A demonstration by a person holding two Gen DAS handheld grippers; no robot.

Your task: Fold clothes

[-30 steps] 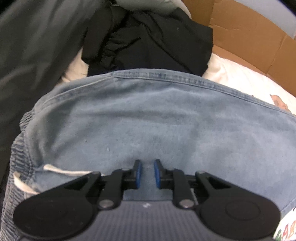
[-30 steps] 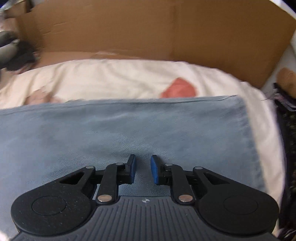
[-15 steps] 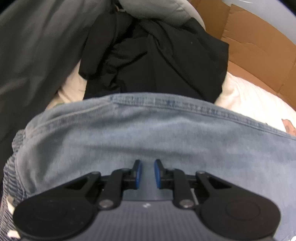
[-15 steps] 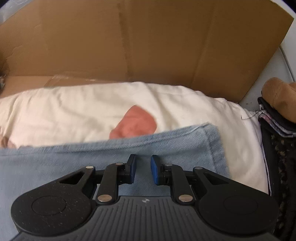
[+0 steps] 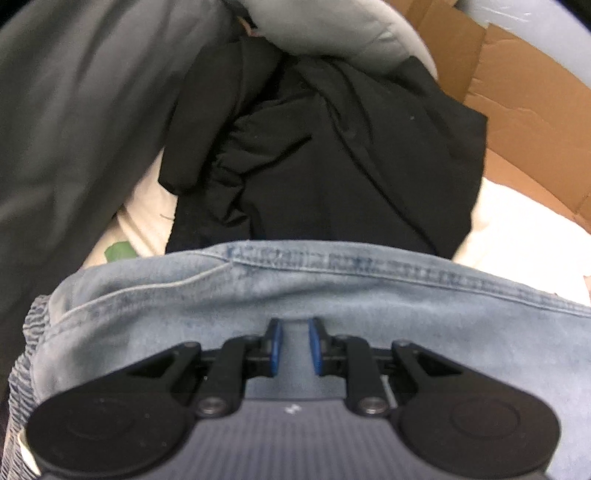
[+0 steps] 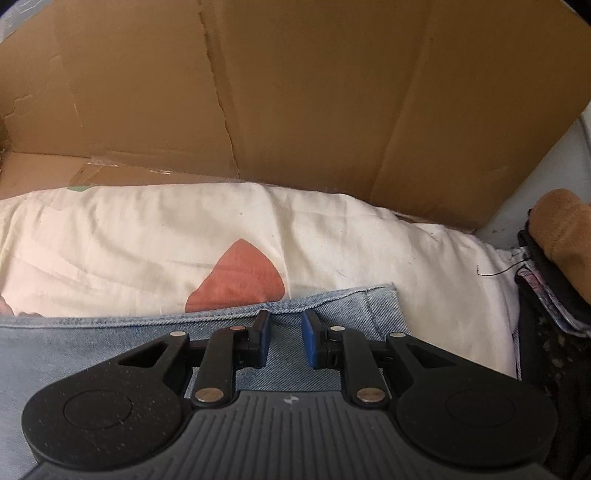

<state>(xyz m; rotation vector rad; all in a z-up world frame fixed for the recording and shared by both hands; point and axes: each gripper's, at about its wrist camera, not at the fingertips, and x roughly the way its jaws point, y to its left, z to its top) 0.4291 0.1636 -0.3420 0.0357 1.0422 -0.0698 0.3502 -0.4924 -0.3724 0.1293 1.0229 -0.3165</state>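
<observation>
Light blue denim trousers (image 5: 369, 295) lie flat on a cream sheet (image 6: 147, 240). My left gripper (image 5: 293, 325) is low over the denim near its ribbed waistband (image 5: 22, 350), jaws nearly together with denim pinched between the blue pads. The stitched far edge runs just beyond its fingertips. My right gripper (image 6: 284, 317) holds the same denim (image 6: 92, 339) in a narrow grip. Its fingertips sit at the far hem, near the corner of the leg. What lies under both grippers is hidden.
A crumpled black garment (image 5: 332, 166) lies just past the denim, with dark grey cloth (image 5: 74, 129) to the left and pale grey cloth (image 5: 325, 29) behind. A cardboard wall (image 6: 295, 92) stands at the back. Folded dark clothes (image 6: 546, 332) and a brown item (image 6: 565, 221) sit at the right.
Both grippers have travelled forward over the denim. Its far edge, well ahead a second ago, now lies at the fingertips. The gaps between the jaws look the same.
</observation>
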